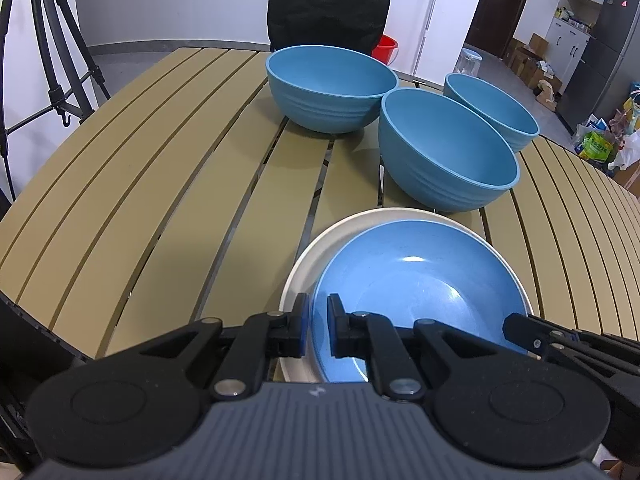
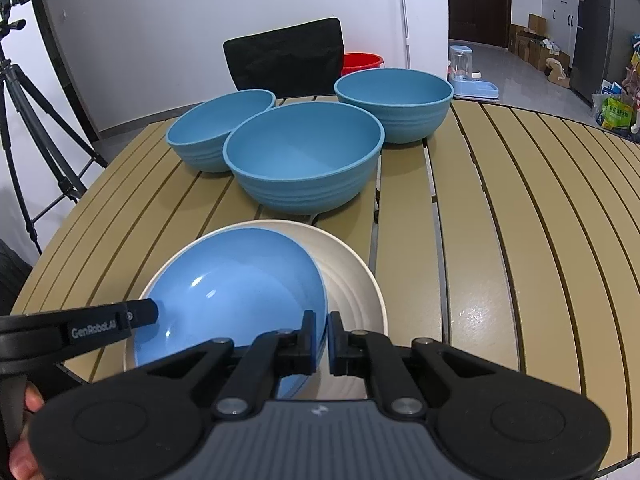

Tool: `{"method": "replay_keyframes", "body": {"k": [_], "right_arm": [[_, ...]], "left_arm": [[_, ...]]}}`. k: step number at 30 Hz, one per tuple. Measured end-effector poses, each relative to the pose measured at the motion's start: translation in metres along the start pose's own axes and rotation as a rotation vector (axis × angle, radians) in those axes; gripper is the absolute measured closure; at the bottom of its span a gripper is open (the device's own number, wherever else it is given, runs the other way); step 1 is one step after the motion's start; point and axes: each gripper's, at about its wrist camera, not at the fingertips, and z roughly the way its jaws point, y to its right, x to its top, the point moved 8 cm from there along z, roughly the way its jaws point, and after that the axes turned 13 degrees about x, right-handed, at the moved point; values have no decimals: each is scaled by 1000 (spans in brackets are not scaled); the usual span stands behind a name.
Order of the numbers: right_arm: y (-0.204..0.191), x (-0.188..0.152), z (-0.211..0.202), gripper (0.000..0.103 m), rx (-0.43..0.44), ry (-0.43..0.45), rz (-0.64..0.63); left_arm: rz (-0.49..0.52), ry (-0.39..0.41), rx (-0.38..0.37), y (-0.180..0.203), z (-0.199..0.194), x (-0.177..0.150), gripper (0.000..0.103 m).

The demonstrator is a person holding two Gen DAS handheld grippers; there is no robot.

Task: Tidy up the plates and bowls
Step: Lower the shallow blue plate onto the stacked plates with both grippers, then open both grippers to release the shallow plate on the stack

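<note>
Two claws | left claw (image 1: 317, 322) and right claw (image 2: 322, 338) each pinch blue plate (image 2: 240, 280) rim, lower centre, atop cream plate (image 2: 356, 280) on table (image 2: 500, 240) | stiff, light, glossy-slippery: hold rim edges firmly

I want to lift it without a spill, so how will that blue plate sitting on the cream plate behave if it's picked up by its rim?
The blue plate probably stays stiff; its thin rim keeps a clean curve. Its glossy highlights suggest a slick surface, so it may slide across the cream plate or slip in a pinch. It sits off-centre there, so lifting one edge could tilt it.
</note>
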Motion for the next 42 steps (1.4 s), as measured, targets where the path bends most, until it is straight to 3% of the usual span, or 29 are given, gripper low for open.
{"method": "replay_keyframes", "body": {"k": [21, 33, 38, 42], "right_arm": [[4, -2, 4, 100, 35, 10, 74], [-5, -3, 10, 99, 11, -27, 31], [-2, -2, 7, 89, 23, -18, 48], [-4, 1, -4, 88, 40, 11, 48]], "left_arm": [[-33, -6, -26, -7, -2, 4, 96], [-49, -37, -6, -10, 1, 4, 96], [-59, -25, -12, -13, -4, 5, 95], [-54, 15, -22, -18, -17, 11, 95]]}}
